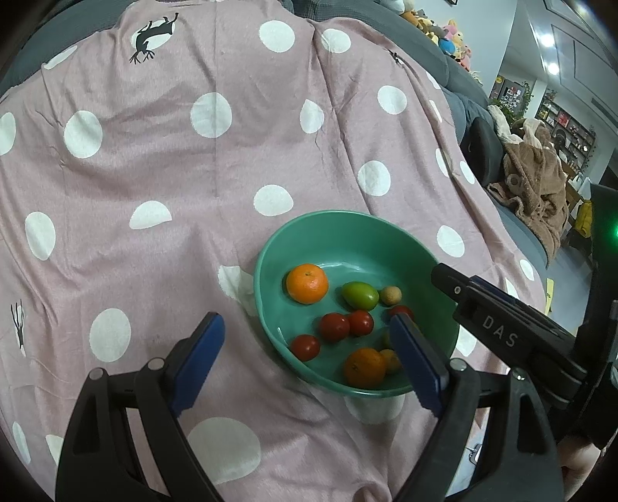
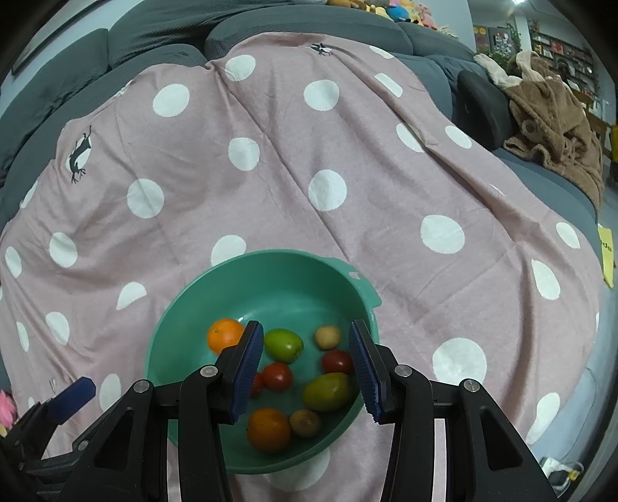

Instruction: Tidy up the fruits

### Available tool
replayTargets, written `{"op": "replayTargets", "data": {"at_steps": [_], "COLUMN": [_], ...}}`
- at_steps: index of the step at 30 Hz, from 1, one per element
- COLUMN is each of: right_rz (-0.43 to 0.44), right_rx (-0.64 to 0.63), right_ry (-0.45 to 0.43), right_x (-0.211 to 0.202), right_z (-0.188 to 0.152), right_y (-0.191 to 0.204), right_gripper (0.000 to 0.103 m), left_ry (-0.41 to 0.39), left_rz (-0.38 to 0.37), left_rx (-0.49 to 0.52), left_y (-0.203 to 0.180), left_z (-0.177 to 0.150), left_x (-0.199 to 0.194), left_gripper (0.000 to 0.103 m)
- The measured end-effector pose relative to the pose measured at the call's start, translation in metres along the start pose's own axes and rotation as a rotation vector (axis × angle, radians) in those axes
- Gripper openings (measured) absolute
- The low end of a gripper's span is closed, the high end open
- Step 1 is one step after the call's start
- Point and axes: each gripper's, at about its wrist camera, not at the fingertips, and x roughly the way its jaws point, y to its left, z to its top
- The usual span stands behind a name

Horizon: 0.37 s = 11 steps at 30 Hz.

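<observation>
A green bowl [image 1: 309,228] [image 2: 270,266] sits on a pink polka-dot cloth and holds several fruits: an orange [image 1: 307,283] [image 2: 225,335], a second orange [image 1: 364,367] [image 2: 269,429], a green fruit [image 1: 360,295] [image 2: 283,345], red tomatoes [image 1: 334,326] [image 2: 277,375], a green-yellow mango [image 2: 326,391] and small brown fruits [image 1: 390,295] [image 2: 327,336]. My left gripper [image 1: 305,332] is open and empty over the bowl's near-left rim. My right gripper [image 2: 305,340] is open and empty above the fruits; it also shows in the left wrist view [image 1: 502,328].
The pink polka-dot cloth [image 1: 193,173] [image 2: 309,154] covers a grey sofa [image 2: 154,34]. A brown fleece garment [image 1: 537,185] [image 2: 556,127] and a black cushion [image 2: 479,108] lie at the right. Plush toys [image 1: 448,34] sit along the sofa back.
</observation>
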Motion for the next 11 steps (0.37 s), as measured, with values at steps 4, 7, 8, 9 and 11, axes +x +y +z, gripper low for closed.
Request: {"op": "replayTargets", "data": {"at_steps": [4, 7, 8, 9, 11], "right_rz": [-0.002, -0.006, -0.005, -0.006, -0.005], "right_rx": [-0.002, -0.004, -0.004, -0.005, -0.008], "right_ry": [-0.003, -0.007, -0.007, -0.008, -0.012], "right_x": [-0.0015, -0.0036, -0.0036, -0.004, -0.0046], "right_z": [0.0004, 0.0007, 0.0007, 0.0007, 0.001], "right_y": [0.0, 0.0005, 0.0004, 0.0009, 0.0017], "right_gripper": [0.048, 0.048, 0.049, 0.051, 0.054], "left_ry": [-0.004, -0.004, -0.004, -0.003, -0.004], "left_rz": [-0.003, -0.003, -0.005, -0.006, -0.008], "left_rx": [0.002, 0.002, 0.0, -0.003, -0.007], "left_y": [-0.0007, -0.0016, -0.0014, -0.0016, -0.0004], "left_z": [-0.0003, -0.0006, -0.0005, -0.0007, -0.001], "left_x": [-0.0018, -0.0024, -0.0026, -0.0033, -0.0047], "left_gripper": [0.087, 0.087, 0.087, 0.087, 0.087]}}
